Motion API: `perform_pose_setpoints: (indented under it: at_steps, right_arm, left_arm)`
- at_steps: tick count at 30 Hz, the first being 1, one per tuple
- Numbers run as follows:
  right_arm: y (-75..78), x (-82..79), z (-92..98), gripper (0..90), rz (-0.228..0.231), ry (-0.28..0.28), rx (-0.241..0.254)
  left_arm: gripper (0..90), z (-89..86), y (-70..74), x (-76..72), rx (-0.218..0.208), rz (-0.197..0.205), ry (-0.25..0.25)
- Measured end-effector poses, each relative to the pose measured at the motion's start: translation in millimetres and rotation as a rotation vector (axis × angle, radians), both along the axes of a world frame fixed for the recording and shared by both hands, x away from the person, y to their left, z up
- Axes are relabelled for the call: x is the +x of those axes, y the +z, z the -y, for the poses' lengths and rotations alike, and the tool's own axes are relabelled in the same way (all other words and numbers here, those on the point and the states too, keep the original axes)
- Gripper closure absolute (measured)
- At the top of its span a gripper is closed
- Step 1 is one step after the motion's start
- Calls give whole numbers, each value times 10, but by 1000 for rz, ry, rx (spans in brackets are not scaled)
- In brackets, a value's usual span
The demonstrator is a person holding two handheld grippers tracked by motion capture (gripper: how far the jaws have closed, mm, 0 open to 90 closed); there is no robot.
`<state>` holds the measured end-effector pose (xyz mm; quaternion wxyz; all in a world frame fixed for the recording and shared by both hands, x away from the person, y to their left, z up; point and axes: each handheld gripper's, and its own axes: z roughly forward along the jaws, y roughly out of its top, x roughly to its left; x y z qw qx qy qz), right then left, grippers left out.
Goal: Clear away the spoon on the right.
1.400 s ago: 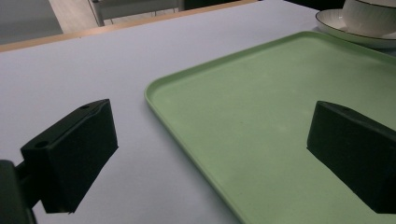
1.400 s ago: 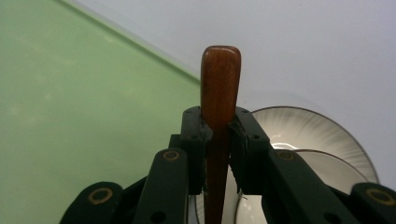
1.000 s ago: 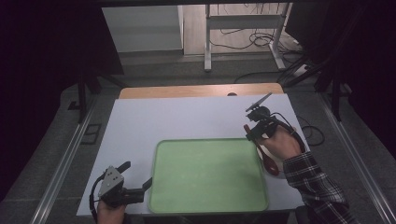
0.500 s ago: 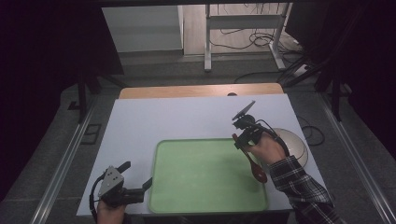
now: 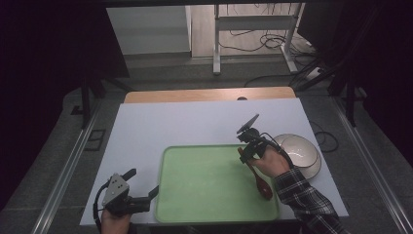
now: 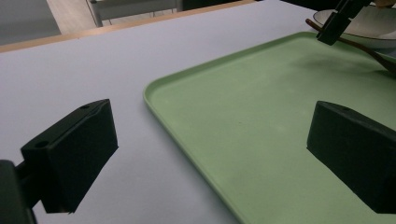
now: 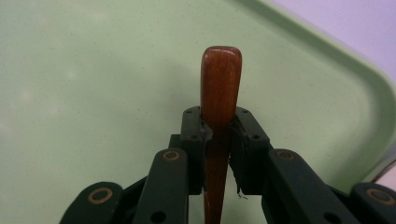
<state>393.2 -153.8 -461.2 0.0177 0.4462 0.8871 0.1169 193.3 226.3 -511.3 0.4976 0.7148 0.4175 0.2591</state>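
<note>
A brown wooden spoon (image 5: 258,178) hangs slanted over the right part of the green tray (image 5: 209,185), its bowl end (image 5: 264,189) low near the tray's right edge. My right gripper (image 5: 245,154) is shut on the spoon's handle (image 7: 221,70) just below its rounded tip, with green tray surface (image 7: 93,93) under it. My left gripper (image 5: 143,183) rests at the table's front left, open, its jaws pointing at the tray's left rim (image 6: 187,126). Nothing lies between the left gripper's fingers (image 6: 70,149).
A white bowl (image 5: 299,150) sits on the white tabletop (image 5: 195,122) just right of the tray, close behind the right hand; the left gripper view has its rim (image 6: 369,25) far off. A wooden strip (image 5: 209,94) edges the table's far side.
My right gripper has carried the spoon left and nearer, from above the white bowl to over the tray's right side. The left gripper has stayed put.
</note>
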Motion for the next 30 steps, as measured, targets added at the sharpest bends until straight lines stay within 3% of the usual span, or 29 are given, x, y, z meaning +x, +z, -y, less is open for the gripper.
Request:
perform_pose_setpoints:
  at_steps: [9, 11, 12, 14, 17, 22, 26, 30]
  right_arm:
    - [-98, -11, 9, 753, -2, -3, 14]
    - [-104, -8, 18, 734, 0, 3, 13]
    - [-101, 0, 36, 653, 1, 13, 16]
    - [-83, -2, 49, 613, 8, 10, 27]
    - [-54, -12, 63, 606, 19, 12, 34]
    - [5, -75, 112, 580, 89, 64, 72]
    - [16, -126, 145, 624, 143, 108, 103]
    - [12, -189, 168, 689, 229, 141, 126]
  left_arm:
    - [15, 3, -1, 1, 5, -1, -2]
    - [15, 3, -1, 1, 5, -1, -3]
    - [15, 4, -1, 0, 5, -1, -2]
    - [15, 7, -1, 0, 7, -1, -3]
    - [15, 11, -1, 0, 9, 0, -5]
    - [14, 16, -1, 0, 11, 0, -8]
    - [14, 25, -3, 1, 18, 0, -12]
    - [13, 19, -2, 0, 15, 0, -9]
